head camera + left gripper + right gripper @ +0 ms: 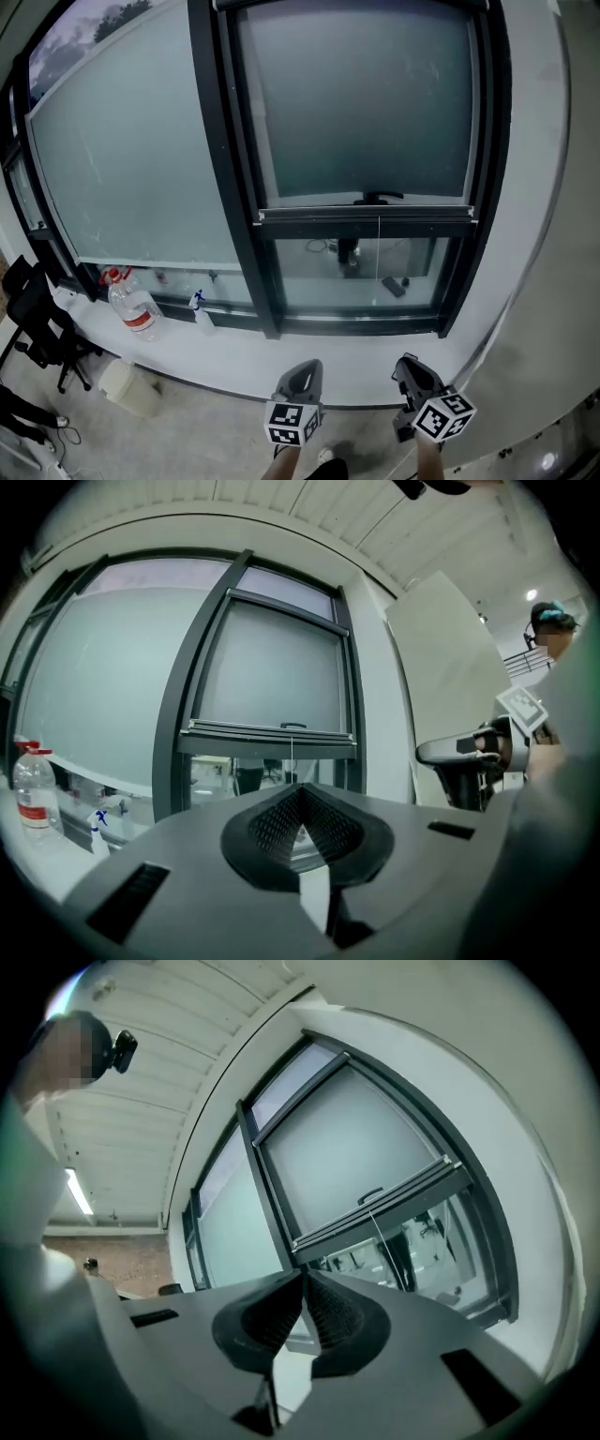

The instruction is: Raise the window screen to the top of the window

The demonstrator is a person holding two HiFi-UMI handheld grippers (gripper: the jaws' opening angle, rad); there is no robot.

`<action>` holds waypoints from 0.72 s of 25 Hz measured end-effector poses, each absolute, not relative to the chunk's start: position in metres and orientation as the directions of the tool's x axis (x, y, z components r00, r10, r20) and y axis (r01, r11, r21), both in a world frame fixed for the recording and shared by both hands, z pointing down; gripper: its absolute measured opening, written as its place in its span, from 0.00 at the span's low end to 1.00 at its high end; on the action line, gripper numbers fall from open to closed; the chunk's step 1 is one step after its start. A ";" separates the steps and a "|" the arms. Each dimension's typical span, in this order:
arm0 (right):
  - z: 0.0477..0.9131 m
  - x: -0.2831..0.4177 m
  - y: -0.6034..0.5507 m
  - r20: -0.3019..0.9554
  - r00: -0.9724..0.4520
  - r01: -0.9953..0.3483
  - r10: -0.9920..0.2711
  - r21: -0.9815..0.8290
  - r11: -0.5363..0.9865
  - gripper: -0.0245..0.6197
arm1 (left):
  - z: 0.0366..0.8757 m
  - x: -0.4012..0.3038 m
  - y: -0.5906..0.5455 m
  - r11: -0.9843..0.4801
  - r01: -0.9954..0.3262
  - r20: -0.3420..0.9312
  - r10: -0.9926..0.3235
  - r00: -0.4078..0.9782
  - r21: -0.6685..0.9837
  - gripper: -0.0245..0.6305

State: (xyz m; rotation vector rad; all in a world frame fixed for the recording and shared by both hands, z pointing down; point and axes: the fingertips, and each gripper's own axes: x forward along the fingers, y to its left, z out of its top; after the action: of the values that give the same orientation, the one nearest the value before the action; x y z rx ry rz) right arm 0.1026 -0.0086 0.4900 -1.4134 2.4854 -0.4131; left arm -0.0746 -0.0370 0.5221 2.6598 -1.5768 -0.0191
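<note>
The grey window screen [361, 103] covers the upper part of the dark-framed right-hand window. Its bottom bar [366, 216] carries a small black handle [378, 198], and a thin cord [379, 246] hangs from it over the clear glass below. Both grippers hang low in front of the sill, well below the bar and touching nothing. My left gripper [305, 367] is shut and empty, as is my right gripper [405, 362]. In the left gripper view the shut jaws [302, 789] point at the bar [272, 731]. In the right gripper view the shut jaws [305, 1274] sit below the tilted bar [375, 1208].
A white sill [234, 352] runs under the windows. On it stand a water bottle [134, 305] and a small spray bottle [201, 314]. A black chair [33, 319] and a white container [131, 386] sit at the lower left. A wide frosted pane [131, 159] fills the left.
</note>
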 end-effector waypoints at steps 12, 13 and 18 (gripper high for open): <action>0.487 0.130 -0.159 -0.030 -0.419 -0.867 -0.908 -0.285 0.409 0.05 | 0.512 -0.062 -0.194 -0.478 -0.876 -0.031 -0.878 0.477 0.058 0.04; 0.482 0.132 -0.177 -0.035 -0.414 -0.871 -0.910 -0.276 0.407 0.05 | 0.508 -0.062 -0.212 -0.481 -0.875 -0.036 -0.877 0.480 0.055 0.04; 0.456 0.132 -0.265 -0.065 -0.401 -0.886 -0.914 -0.227 0.405 0.05 | 0.498 -0.064 -0.295 -0.495 -0.869 -0.039 -0.869 0.494 0.022 0.04</action>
State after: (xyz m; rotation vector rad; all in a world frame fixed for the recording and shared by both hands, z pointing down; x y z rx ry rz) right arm 0.1324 -0.2647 0.4563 -1.6051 2.4784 -0.2321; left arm -0.0641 -0.2950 0.4985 2.7154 -1.5792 -0.0710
